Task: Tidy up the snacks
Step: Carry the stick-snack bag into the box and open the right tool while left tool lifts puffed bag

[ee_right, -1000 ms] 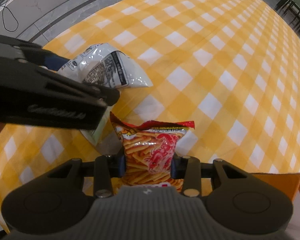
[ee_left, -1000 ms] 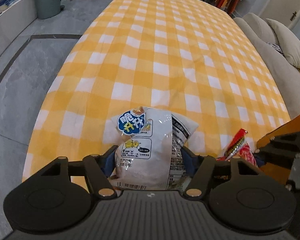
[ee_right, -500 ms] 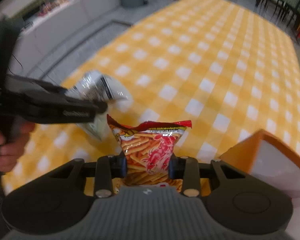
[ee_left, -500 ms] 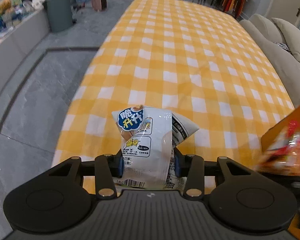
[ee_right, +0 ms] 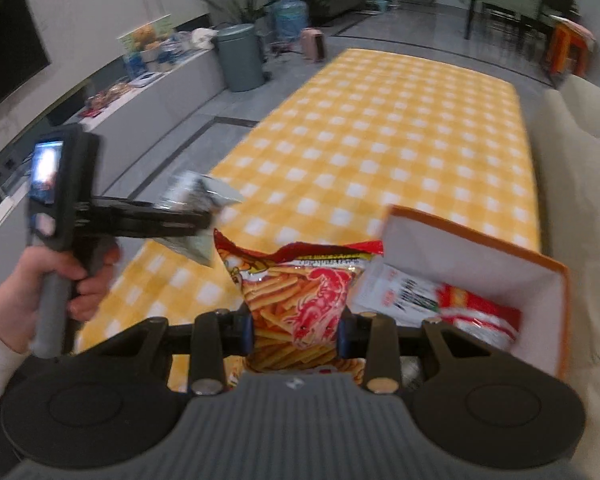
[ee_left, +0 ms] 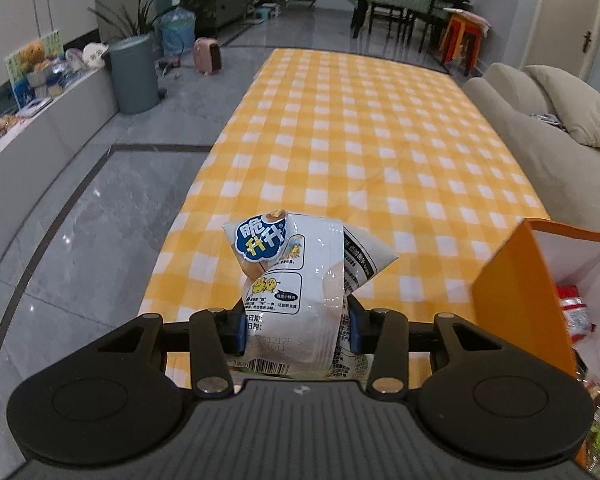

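Between right claw [ee_right: 295, 338] pads: red fries bag [ee_right: 300, 300], gripped firm. Orange box [ee_right: 558, 280] just right; swing over opening, release low. Left claw [ee_left: 296, 330] clamps white snack bag [ee_left: 300, 280]; wait turn.

Box [ee_left: 512, 304] on the table's [ee_left: 360, 152] right; packets [ee_right: 476, 312] inside.

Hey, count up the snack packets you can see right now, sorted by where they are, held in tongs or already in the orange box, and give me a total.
Held in tongs: 2, the white packet in the left tongs and the red shrimp-stick packet in the right tongs.
In the orange box: at least 2 visible, a white packet and a red packet.
Total: 4 visible.
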Tool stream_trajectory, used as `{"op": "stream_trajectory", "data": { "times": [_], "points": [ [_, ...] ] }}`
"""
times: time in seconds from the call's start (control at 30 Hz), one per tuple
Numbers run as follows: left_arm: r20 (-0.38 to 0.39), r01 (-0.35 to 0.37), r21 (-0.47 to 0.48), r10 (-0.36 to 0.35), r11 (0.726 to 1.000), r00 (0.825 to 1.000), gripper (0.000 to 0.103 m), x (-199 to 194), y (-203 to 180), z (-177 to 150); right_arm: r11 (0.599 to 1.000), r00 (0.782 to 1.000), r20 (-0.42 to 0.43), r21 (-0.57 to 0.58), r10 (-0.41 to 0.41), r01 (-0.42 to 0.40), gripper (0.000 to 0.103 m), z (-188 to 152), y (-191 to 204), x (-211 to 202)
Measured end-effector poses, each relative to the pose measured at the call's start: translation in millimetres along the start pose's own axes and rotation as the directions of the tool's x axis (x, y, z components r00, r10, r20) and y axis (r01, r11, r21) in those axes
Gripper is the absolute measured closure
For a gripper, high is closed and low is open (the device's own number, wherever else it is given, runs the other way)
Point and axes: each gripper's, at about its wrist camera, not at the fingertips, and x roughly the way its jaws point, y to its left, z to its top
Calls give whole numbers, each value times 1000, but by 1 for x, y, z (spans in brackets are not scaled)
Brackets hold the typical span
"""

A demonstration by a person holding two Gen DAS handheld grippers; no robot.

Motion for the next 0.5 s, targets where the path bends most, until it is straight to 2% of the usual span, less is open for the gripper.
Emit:
{"op": "stream_trajectory", "data": {
  "times": [0.13,0.2,0.27,0.37,0.5],
  "points": [
    [3,48,-24,-48,999,999,54,-17,-7,-5,991,999,-34,131,-27,31,68,-14,-35,-3],
    [11,67,-33,-66,997,998,54,-24,-9,-7,964,998,-59,263,-9,24,68,-26,-64,5],
    [22,87,-30,-86,996,996,54,-32,-14,-7,931,995,-97,360,-25,59,68,-39,-90,16],
    [29,120,-16,-119,993,992,54,-39,-23,-7,895,986,-158,431,-51,115,68,-56,-116,36],
    [26,147,14,-147,989,989,54,-47,-39,-8,851,985,-170,518,2,88,68,-68,-130,58]
  ]
}}
